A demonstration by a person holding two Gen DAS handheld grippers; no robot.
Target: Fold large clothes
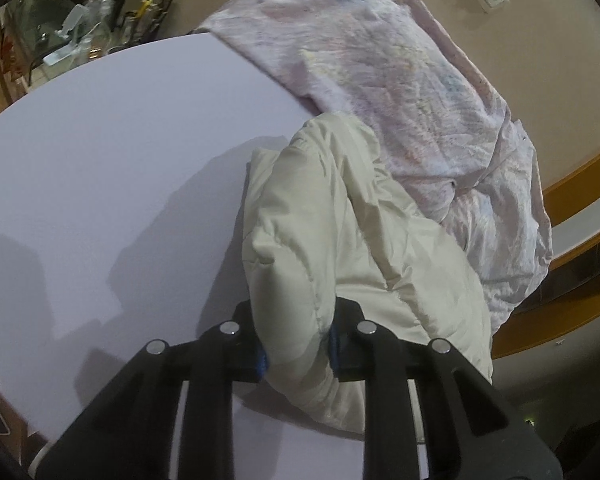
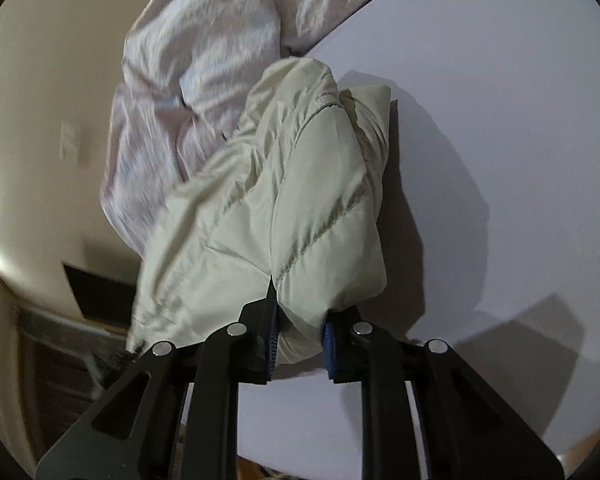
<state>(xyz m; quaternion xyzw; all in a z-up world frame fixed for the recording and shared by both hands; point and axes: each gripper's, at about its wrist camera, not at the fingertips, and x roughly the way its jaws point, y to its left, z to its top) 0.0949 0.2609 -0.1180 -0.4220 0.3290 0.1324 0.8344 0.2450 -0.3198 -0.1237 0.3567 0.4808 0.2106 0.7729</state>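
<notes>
The cream padded jacket [image 1: 340, 240] lies bunched on the white tabletop [image 1: 100, 180], at 12 o'clock of both grippers. It looks soft, bulky, light and slippery; hems give the best hold. Left gripper [image 1: 296, 350] and right gripper [image 2: 298, 344] fingers are each clamped on its fabric. A pink printed cloth [image 1: 380, 60] crowds it at 1 o'clock.

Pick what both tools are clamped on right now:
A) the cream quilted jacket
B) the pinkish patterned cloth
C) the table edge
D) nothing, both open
A: the left tool and the right tool each pinch a fold of the cream quilted jacket between blue pads.
</notes>
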